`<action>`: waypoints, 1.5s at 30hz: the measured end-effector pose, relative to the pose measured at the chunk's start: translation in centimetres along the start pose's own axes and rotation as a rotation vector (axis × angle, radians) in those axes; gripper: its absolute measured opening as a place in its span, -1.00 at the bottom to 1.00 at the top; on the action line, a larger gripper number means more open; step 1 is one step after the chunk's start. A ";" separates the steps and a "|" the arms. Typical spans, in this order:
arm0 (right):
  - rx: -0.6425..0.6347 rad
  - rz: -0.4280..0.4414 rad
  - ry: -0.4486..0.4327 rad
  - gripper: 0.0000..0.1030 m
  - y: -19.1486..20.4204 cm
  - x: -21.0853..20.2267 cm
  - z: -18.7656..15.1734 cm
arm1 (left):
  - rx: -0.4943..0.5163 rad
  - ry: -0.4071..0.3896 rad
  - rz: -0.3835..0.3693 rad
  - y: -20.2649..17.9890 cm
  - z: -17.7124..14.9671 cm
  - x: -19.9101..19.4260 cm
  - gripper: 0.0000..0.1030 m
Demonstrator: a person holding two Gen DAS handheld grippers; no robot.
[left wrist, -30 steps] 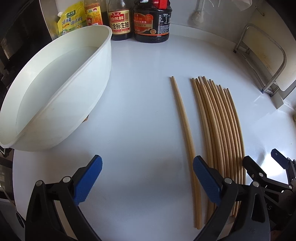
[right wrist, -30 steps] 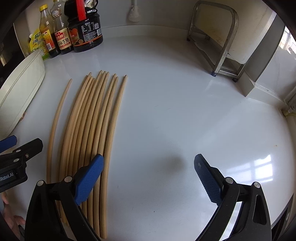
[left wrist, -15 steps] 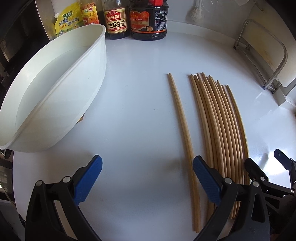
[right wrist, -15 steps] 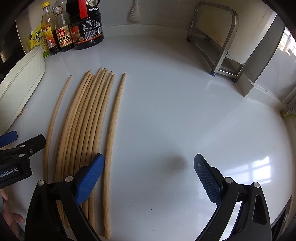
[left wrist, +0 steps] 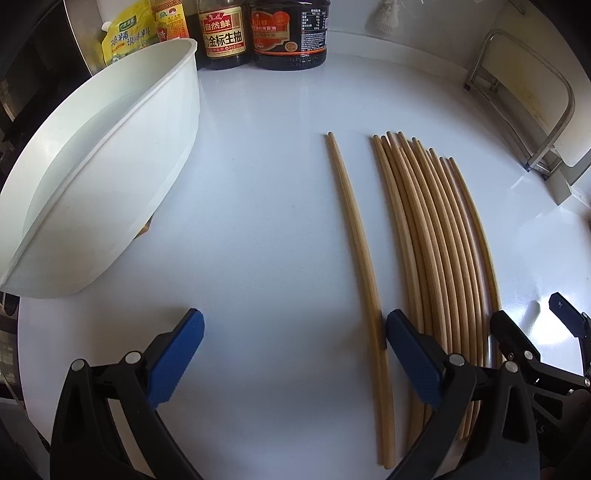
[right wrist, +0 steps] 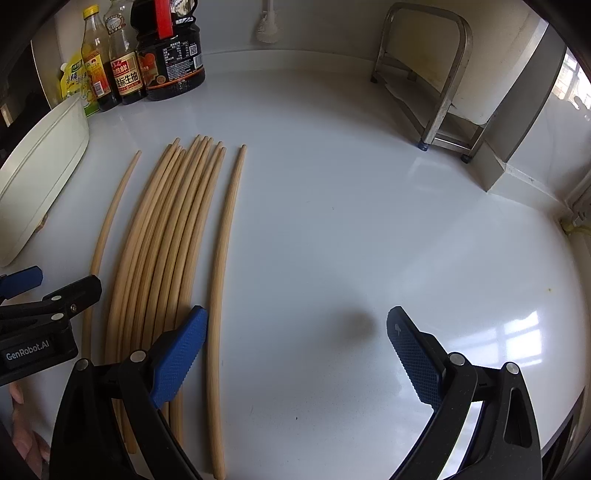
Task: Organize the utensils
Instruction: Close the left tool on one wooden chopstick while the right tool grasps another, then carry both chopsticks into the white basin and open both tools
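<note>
Left wrist view shows the left gripper (left wrist: pixel 295 354) with its jaws spread wide apart, holding nothing, low over the white counter (left wrist: pixel 266 192). Its right blue pad sits just beside the near part of 1 lone chopstick (left wrist: pixel 356 243), which lies apart to the left of the main bundle of chopsticks (left wrist: pixel 439 240). The bundle lies fanned side by side, tips pointing toward the back wall. To the far left a large white basin (left wrist: pixel 99 166) rests tilted on the counter, and sauce bottles (left wrist: pixel 266 33) stand along the back edge.

Right wrist view shows the right gripper (right wrist: pixel 297 354), jaws likewise wide apart and empty. Its left blue pad sits between the bundle and 1 separated chopstick (right wrist: pixel 223 258) lying just right of it; whether the pad touches either is unclear. A metal rack (right wrist: pixel 436 85) stands at the back right, well apart from the chopsticks.
</note>
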State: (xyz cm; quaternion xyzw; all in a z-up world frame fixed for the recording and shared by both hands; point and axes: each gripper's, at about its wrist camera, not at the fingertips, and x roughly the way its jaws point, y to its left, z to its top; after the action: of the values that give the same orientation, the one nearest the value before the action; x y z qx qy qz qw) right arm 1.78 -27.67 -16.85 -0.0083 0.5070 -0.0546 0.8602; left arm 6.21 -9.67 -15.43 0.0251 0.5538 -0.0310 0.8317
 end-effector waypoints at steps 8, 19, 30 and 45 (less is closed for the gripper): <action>-0.039 0.036 -0.013 0.36 0.7 -0.5 0.0 | 0.035 -0.043 -0.024 -0.5 0.1 -0.9 0.26; -0.108 0.108 0.010 -0.87 2.6 -0.8 0.7 | 0.072 0.003 -0.127 -1.1 0.6 -1.3 -0.86; 0.024 0.171 0.030 -0.88 0.8 -1.8 1.1 | 0.092 0.017 -0.204 0.1 1.1 -3.1 -0.86; 0.086 0.165 -0.011 -0.88 2.3 -5.3 2.1 | 0.145 -0.024 -0.278 1.7 2.6 -6.1 -0.86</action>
State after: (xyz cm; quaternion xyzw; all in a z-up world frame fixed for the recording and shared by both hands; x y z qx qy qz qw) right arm 1.29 -24.94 -11.37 0.0701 0.4986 -0.0052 0.8640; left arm 6.34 -8.01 -8.77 0.0078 0.5383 -0.1859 0.8220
